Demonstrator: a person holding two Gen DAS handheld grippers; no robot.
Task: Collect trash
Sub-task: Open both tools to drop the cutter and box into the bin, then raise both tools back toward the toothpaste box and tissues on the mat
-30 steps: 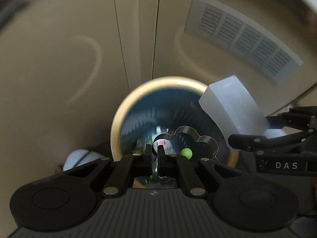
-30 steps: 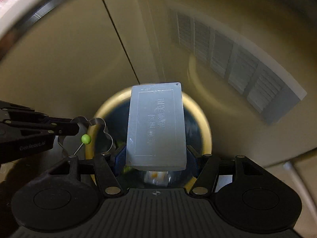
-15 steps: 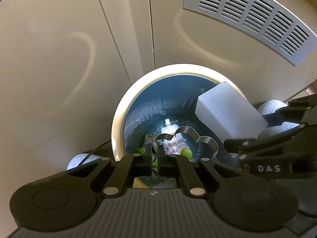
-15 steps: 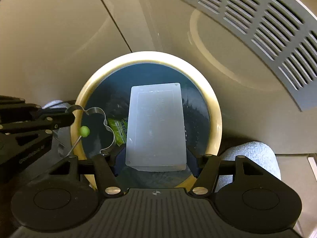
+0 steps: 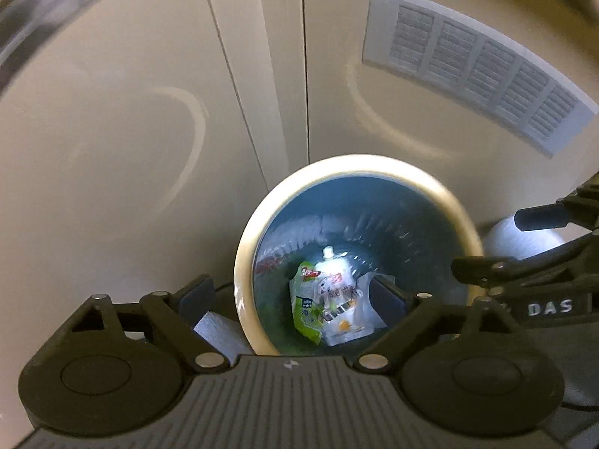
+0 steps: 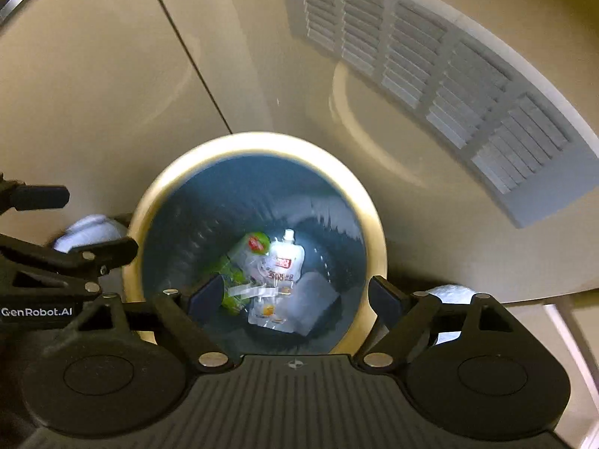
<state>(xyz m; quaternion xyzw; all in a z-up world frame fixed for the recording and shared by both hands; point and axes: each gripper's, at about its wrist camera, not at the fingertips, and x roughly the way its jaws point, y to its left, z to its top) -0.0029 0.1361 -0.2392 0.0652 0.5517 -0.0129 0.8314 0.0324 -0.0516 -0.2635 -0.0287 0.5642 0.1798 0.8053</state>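
Hanging over the round bin (image 5: 245,262) (image 6: 374,224), both claws now stand wide open and empty, where half a second ago each was closed on a piece of trash above the same opening. The bin, cream at the rim and dark blue inside, stands on a pale floor (image 5: 112,149) with a grey vent grille (image 6: 449,93) set in it beyond. The right claw (image 6: 295,295) had a frosted plastic box pinched between its fingers; that box (image 6: 318,299) now lies at the bottom of the bin, just beside a white spouted pouch (image 6: 279,280) and a green wrapper (image 6: 239,273). The left claw (image 5: 292,297) had been shut on a thin metal flower-shaped cutter with a green-headed pin; neither shows in its spread fingers now, and I cannot pick them out among the litter below, so they have most likely fallen in as well. Both releases look done, which I judge closes this round of the collecting. What follows is probably a lift clear of the rim and a search for whatever trash remains outside the bin.
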